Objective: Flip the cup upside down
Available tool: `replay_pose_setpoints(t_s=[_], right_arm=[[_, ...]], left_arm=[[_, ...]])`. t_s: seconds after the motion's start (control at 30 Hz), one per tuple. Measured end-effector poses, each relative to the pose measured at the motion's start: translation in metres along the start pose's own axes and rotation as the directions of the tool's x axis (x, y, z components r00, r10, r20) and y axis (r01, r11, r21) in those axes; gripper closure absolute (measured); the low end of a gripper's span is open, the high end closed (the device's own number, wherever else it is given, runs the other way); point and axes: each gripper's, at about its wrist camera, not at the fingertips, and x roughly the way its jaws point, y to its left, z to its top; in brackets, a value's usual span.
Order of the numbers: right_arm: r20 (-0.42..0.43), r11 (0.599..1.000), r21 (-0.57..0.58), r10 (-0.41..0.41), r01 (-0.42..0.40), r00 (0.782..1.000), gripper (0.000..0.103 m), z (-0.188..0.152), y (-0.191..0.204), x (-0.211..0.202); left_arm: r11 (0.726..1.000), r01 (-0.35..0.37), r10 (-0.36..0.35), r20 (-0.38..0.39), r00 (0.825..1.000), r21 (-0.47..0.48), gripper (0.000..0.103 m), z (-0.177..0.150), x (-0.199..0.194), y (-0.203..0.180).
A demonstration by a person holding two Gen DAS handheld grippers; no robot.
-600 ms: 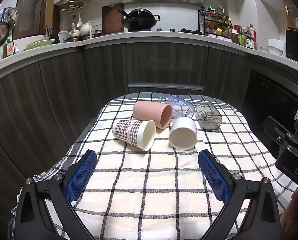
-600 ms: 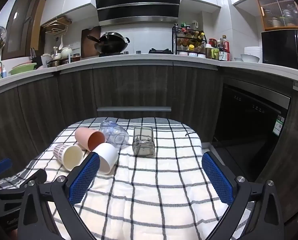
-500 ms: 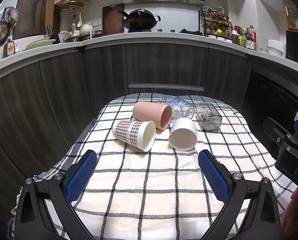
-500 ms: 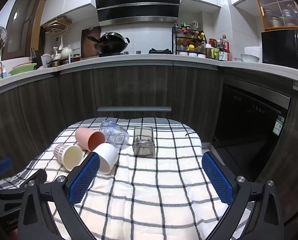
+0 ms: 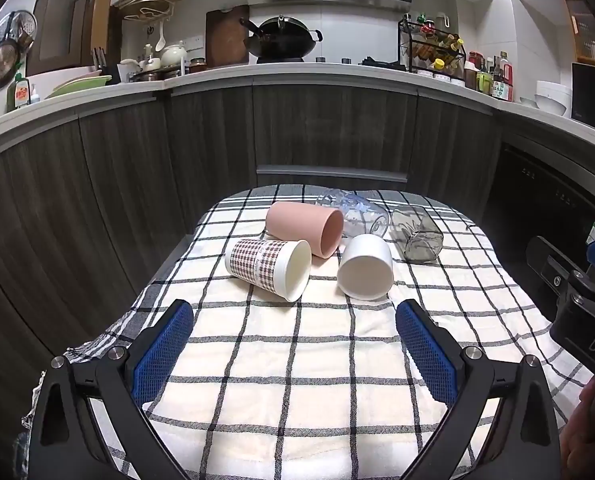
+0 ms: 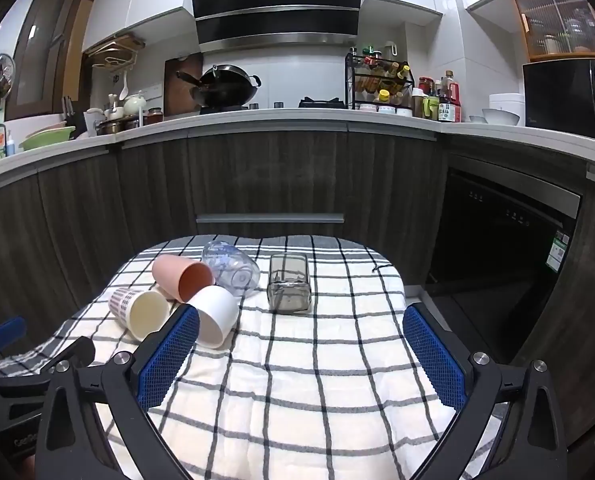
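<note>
Several cups lie on their sides on a checked cloth [image 5: 297, 360]: a houndstooth paper cup [image 5: 267, 269], a pink cup [image 5: 304, 228], a white cup [image 5: 365, 266], a clear patterned glass [image 5: 355, 210] and a square grey glass [image 5: 417, 233]. They also show in the right wrist view: houndstooth cup [image 6: 139, 312], pink cup [image 6: 183, 278], white cup [image 6: 215, 314], clear glass [image 6: 231, 266], grey glass [image 6: 288, 289]. My left gripper [image 5: 295, 344] is open and empty, short of the cups. My right gripper [image 6: 301, 352] is open and empty, right of the cups.
The cloth covers a small table [image 6: 393, 280] in front of dark kitchen cabinets [image 5: 329, 136]. A dishwasher front [image 6: 505, 224] stands to the right. The right gripper's body [image 5: 577, 304] shows at the right edge of the left wrist view.
</note>
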Motion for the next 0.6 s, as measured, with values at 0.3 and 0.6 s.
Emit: replay_pose_setpoints(t_s=[0.3,0.6], right_arm=[[0.001,1.000,-0.001,0.000,0.000,1.000,0.001,0.0012,0.0001,-0.0011],[0.000,1.000,-0.001,0.001,-0.001,1.000,0.001,0.0021,-0.0003,-0.0010]], left_arm=[[1.000,0.003,-0.003,-0.002,1.000,-0.002,0.000,0.0008,-0.0005,0.0022],[1.000,0.006,-0.006,-0.008,1.000,-0.005,0.000,0.0010,-0.0016,0.0039]])
